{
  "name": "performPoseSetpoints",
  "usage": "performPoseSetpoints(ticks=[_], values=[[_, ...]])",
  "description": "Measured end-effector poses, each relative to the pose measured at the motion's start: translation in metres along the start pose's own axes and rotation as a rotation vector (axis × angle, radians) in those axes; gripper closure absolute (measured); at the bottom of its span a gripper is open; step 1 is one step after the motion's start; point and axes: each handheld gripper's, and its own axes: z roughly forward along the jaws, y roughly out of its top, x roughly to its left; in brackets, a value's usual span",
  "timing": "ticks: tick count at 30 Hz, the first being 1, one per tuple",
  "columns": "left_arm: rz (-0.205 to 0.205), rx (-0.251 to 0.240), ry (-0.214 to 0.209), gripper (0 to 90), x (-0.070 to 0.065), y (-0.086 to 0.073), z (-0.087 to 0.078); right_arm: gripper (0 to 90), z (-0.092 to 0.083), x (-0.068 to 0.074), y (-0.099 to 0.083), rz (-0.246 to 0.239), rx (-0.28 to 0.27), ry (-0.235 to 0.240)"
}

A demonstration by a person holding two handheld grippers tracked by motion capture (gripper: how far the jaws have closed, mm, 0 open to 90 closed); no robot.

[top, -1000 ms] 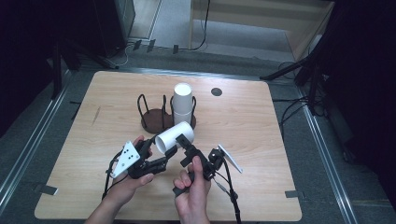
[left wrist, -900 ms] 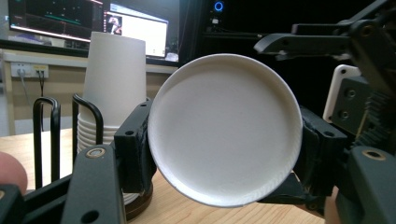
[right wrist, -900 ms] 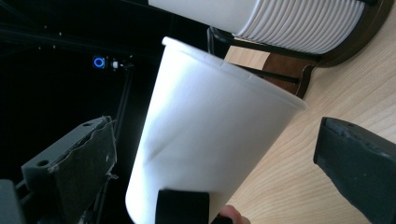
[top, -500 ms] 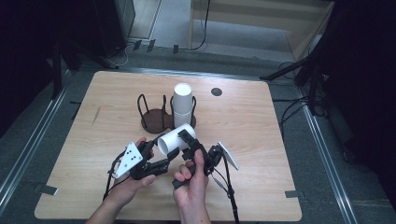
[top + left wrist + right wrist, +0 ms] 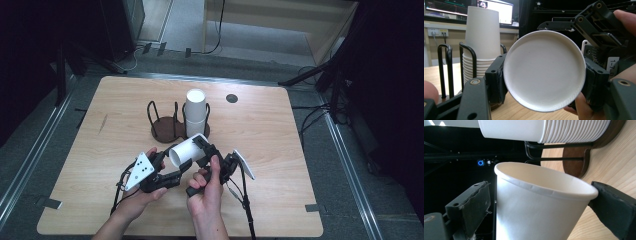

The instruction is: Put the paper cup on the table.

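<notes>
A white paper cup [image 5: 186,149] lies on its side above the table between both hands. My left gripper [image 5: 176,162] is shut on its bottom end; the cup's round base [image 5: 545,75] faces that camera, with a black jaw pressed on each side. My right gripper [image 5: 204,146] straddles the cup's wide end. Its jaws have just been closing: the right one meets the cup's rim [image 5: 549,185], while a gap stays at the left one. A stack of white cups [image 5: 195,112] stands in a wire holder [image 5: 165,127] just behind.
The holder's dark wooden base [image 5: 579,162] and its black wire loops [image 5: 444,67] are close behind the cup. The wooden table [image 5: 280,150] has bare room to the right and left. A small black disc [image 5: 231,98] lies at the back right.
The right gripper has moved up toward the cup's wide end and its jaws have narrowed around it. The left gripper and the cup have stayed in place.
</notes>
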Motion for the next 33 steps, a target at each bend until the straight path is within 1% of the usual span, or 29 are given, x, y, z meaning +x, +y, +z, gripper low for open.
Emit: performPoseSetpoints(ticks=[5,6,7,8,10,11,12,13,14,16,18,19,20,21,22,23,26,28,30,31,32,33], values=[[0.005,0.000,-0.008,33.8,-0.001,0.000,0.000,7.1,0.004,-0.001,-0.002,0.015,0.011,0.009],[0.002,0.000,-0.011,33.8,-0.002,0.000,0.000,9.7,0.004,-0.001,-0.002,0.017,0.018,0.006],[0.003,0.000,-0.012,33.8,-0.002,0.000,0.000,14.5,0.005,-0.002,-0.003,0.016,0.017,0.014],[0.002,0.001,-0.013,33.7,-0.002,0.000,0.000,17.2,0.005,-0.002,-0.003,0.020,0.016,0.017],[0.000,-0.001,-0.021,33.3,-0.002,0.000,0.000,19.3,0.005,-0.002,-0.003,0.022,0.014,0.029],[0.008,0.000,-0.015,32.8,-0.003,0.000,-0.001,20.4,0.004,-0.001,-0.003,0.019,0.010,0.036],[0.018,0.006,-0.007,32.2,-0.004,0.000,-0.002,21.9,0.004,-0.001,-0.002,0.018,0.007,0.043],[0.015,0.013,-0.004,31.7,-0.004,0.001,-0.002,23.5,0.004,-0.001,-0.002,0.011,0.000,0.054],[0.004,0.018,-0.004,31.7,-0.004,0.001,-0.002,23.5,0.004,-0.001,-0.002,0.011,0.000,0.054],[-0.004,0.046,-0.004,30.8,-0.002,0.002,-0.002,24.6,0.003,-0.001,-0.001,-0.002,0.001,0.052],[-0.007,0.084,-0.007,25.1,-0.002,0.002,-0.002,25.0,0.002,0.000,-0.001,-0.024,-0.009,0.057],[-0.012,0.092,-0.014,23.0,-0.002,0.003,-0.003,25.0,0.001,0.002,-0.002,-0.041,-0.011,0.066],[-0.028,0.092,-0.025,20.6,-0.002,0.003,-0.003,25.1,-0.001,0.005,-0.002,-0.066,-0.018,0.074],[-0.037,0.095,-0.032,17.7,-0.002,0.004,-0.004,25.2,-0.003,0.008,-0.003,-0.100,-0.031,0.075],[-0.049,0.099,-0.037,15.8,-0.002,0.005,-0.004,25.3,-0.004,0.011,-0.002,-0.121,-0.039,0.074],[-0.052,0.104,-0.043,14.4,-0.002,0.006,-0.005,25.5,-0.005,0.013,-0.002,-0.151,-0.044,0.079],[-0.044,0.114,-0.055,12.8,-0.002,0.007,-0.008,26.2,-0.007,0.021,0.000,-0.220,-0.064,0.075],[-0.013,0.142,-0.049,9.4,-0.001,0.006,-0.010,26.4,-0.009,0.026,0.000,-0.273,-0.077,0.070],[-0.005,0.160,-0.035,9.3,0.000,0.006,-0.012,26.3,-0.011,0.032,0.002,-0.323,-0.096,0.059],[-0.015,0.167,-0.026,9.3,0.002,0.005,-0.013,26.4,-0.012,0.033,0.003,-0.342,-0.104,0.054],[-0.016,0.171,-0.024,9.2,0.004,0.005,-0.014,26.4,-0.013,0.035,0.004,-0.377,-0.118,0.048],[-0.018,0.171,-0.022,9.2,0.004,0.006,-0.015,26.6,-0.014,0.035,0.006,-0.397,-0.126,0.048]])
